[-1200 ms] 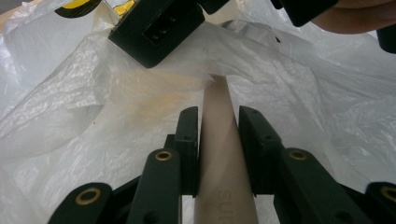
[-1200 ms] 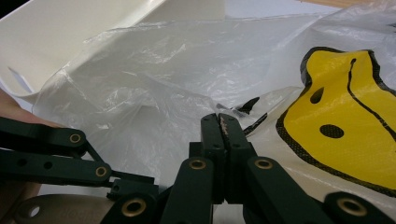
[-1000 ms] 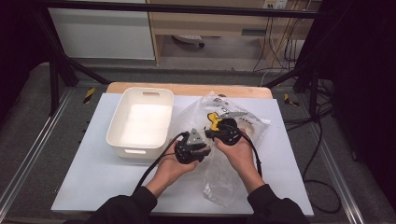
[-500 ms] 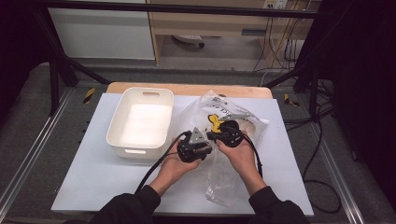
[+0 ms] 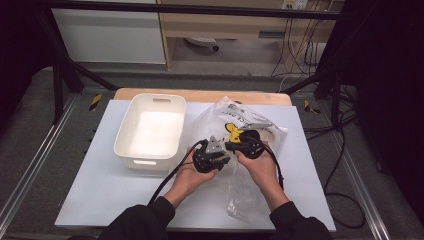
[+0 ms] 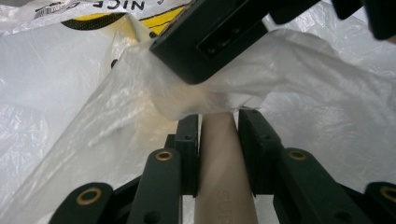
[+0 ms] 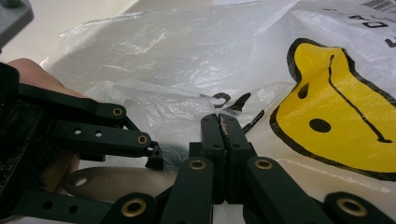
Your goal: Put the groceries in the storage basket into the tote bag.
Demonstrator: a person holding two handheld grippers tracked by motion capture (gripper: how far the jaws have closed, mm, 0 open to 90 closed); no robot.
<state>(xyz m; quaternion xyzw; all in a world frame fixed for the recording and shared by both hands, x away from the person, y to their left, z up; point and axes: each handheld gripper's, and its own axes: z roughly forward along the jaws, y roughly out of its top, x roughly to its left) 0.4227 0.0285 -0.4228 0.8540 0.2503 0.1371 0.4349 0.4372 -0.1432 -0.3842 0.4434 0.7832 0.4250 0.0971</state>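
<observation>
The beige, rounded wooden-looking handle (image 6: 223, 163) sits clamped between the 2 fingers of your left gripper (image 5: 216, 154), its far end going under the thin clear plastic bag with black print and a yellow figure (image 5: 250, 125); what kind of tool the handle belongs to you cannot tell. In the right gripper view the same handle (image 7: 116, 182) shows a hole near its end, lying low at the left between the left gripper's fingers (image 7: 140, 139). Your right gripper (image 5: 239, 144) has its fingers closed flat together, and they pinch a fold of the bag's film (image 7: 154, 109) just beside the handle. Both grippers meet over the crumpled bag, near the middle of the light grey worktop (image 5: 100, 190), with your hands touching the plastic. The bag spreads from the worktop's far edge toward you. Just left of the bag stands a white rectangular plastic tub (image 5: 131, 134) with handle slots.
</observation>
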